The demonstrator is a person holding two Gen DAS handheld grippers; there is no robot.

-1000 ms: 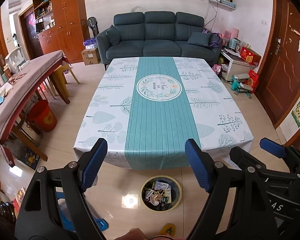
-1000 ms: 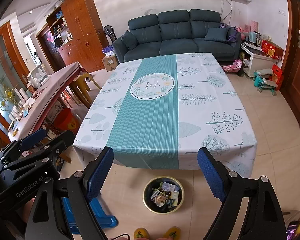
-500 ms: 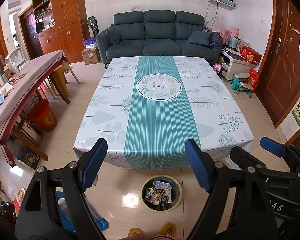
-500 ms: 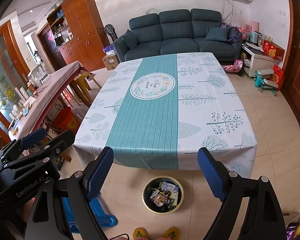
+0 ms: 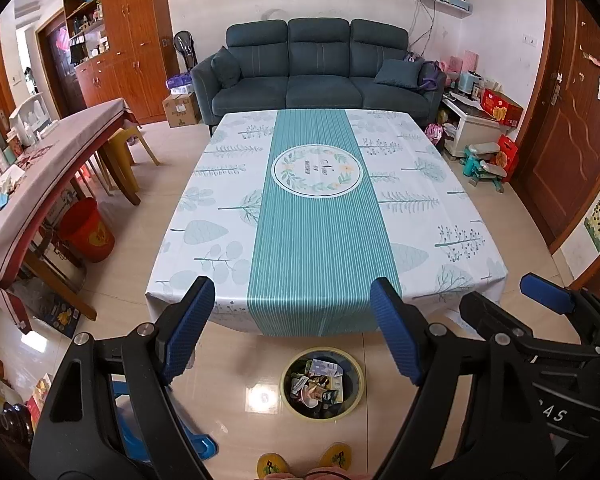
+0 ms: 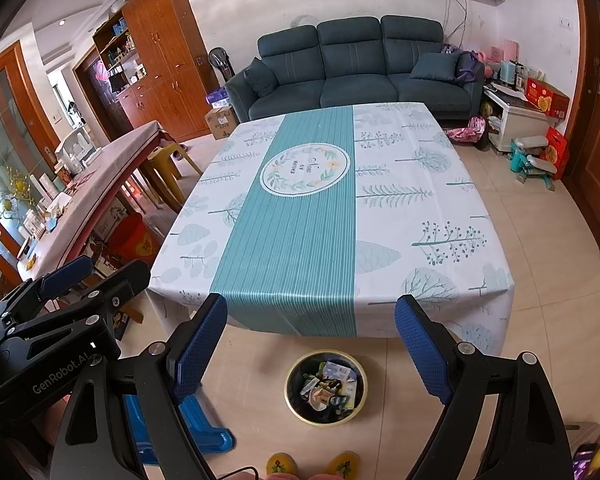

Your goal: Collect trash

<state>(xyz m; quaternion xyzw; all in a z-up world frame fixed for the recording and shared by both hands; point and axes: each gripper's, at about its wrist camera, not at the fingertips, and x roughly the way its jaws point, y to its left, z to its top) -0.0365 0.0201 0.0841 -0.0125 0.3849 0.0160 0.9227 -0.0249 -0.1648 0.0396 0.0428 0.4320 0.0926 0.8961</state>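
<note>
A round bin (image 5: pixel 354 364) with a yellow rim stands on the floor before the table, holding several wrappers and cartons; it also shows in the right wrist view (image 6: pixel 362 376). My left gripper (image 5: pixel 292 320) is open and empty, held above the floor in front of the table's near edge. My right gripper (image 6: pixel 310 338) is open and empty beside it, on the right. The table (image 5: pixel 324 216) wears a white and teal cloth with no trash on it; it also shows in the right wrist view (image 6: pixel 320 220).
A blue stool (image 6: pixel 196 424) stands on the floor at lower left. A long side table (image 5: pixel 40 176) with small items and a red bucket (image 5: pixel 86 230) are at left. A sofa (image 5: pixel 316 68) stands behind the table. Boxes and toys (image 5: pixel 488 152) lie at right.
Both grippers stay open and nearly still. The view has shifted back slightly, so the yellow slippers now show at the bottom edge.
</note>
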